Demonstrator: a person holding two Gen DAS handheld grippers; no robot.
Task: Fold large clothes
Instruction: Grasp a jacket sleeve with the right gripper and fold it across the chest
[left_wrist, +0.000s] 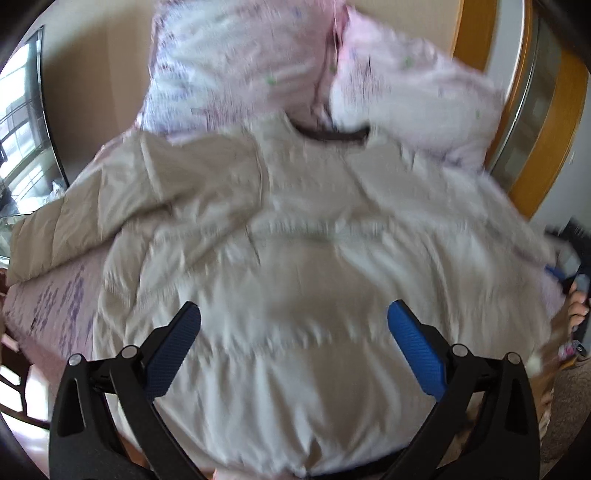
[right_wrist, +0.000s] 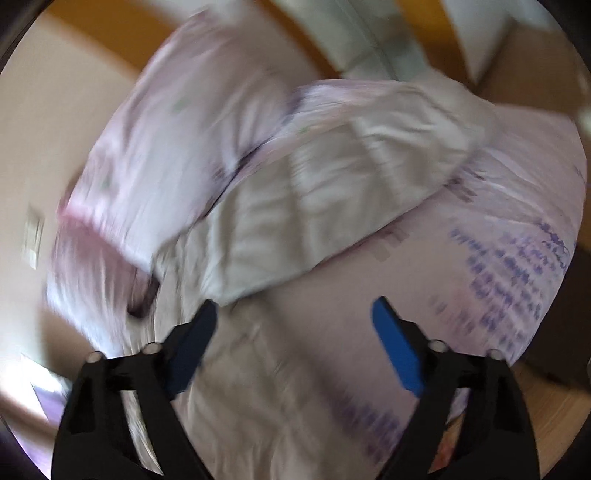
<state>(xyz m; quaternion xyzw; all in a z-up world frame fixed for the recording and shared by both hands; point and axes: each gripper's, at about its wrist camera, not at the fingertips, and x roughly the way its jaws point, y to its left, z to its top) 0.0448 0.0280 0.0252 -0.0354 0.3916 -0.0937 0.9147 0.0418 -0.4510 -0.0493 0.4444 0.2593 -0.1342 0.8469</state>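
pink pillows (left_wrist: 236, 70) | patterned bedsheet (right_wrist: 517, 266) | wooden headboard (left_wrist: 476, 33) | window (left_wrist: 18, 122)

The jacket (left_wrist: 295, 229) lies spread flat on the bed (left_wrist: 55, 306), collar toward the far end. Two pillows (left_wrist: 236, 66) stand side by side behind the collar, against the headboard (left_wrist: 476, 33). One sleeve (left_wrist: 74, 221) extends left across the bed. The left tool (left_wrist: 293, 325) hovers above the jacket's near half.

Left gripper (left_wrist: 293, 314): my jaws spread wide, holding nothing.
Right gripper (right_wrist: 295, 308): my jaws spread wide too, nothing held between them.
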